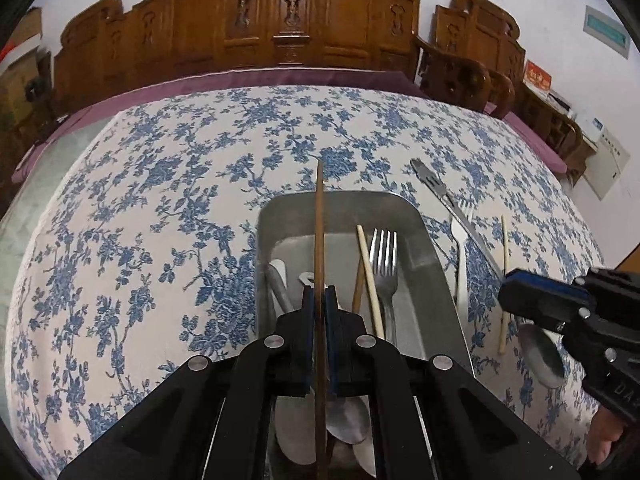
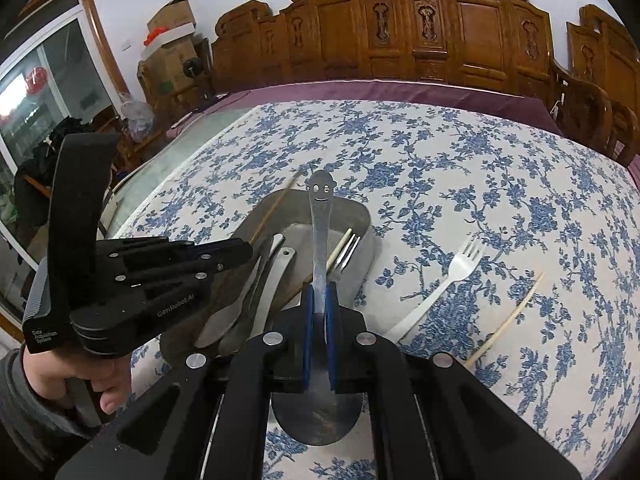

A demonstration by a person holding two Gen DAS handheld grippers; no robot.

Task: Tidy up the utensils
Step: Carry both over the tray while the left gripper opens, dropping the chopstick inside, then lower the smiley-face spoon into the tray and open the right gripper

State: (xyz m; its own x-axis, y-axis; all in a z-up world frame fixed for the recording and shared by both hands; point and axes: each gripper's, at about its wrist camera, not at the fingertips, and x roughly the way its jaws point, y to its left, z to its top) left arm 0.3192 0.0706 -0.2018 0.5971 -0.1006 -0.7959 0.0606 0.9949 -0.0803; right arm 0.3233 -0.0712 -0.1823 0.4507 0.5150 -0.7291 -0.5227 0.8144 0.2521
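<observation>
A metal tray (image 1: 434, 264) (image 2: 366, 224) on the flowered tablecloth holds a steel fork (image 1: 384, 260), a pale chopstick (image 1: 370, 276) and several spoons (image 2: 240, 304). My left gripper (image 1: 319, 300) is shut on a brown chopstick (image 1: 319, 216), held over the tray. My right gripper (image 2: 319, 300) is shut on a steel spoon with a smiley-face handle (image 2: 320, 216), held just right of the tray; its bowl hangs below the jaws. A white plastic fork (image 2: 444, 280) (image 1: 460, 256) and a pale chopstick (image 2: 508, 316) (image 1: 505, 264) lie on the cloth to the right.
A carved wooden bench (image 1: 280, 20) stands behind the table. A wooden chair (image 1: 460, 72) is at the far right. Boxes (image 2: 172, 40) and a glass door (image 2: 40, 92) are at the left. The tablecloth (image 1: 140, 200) spreads left of the tray.
</observation>
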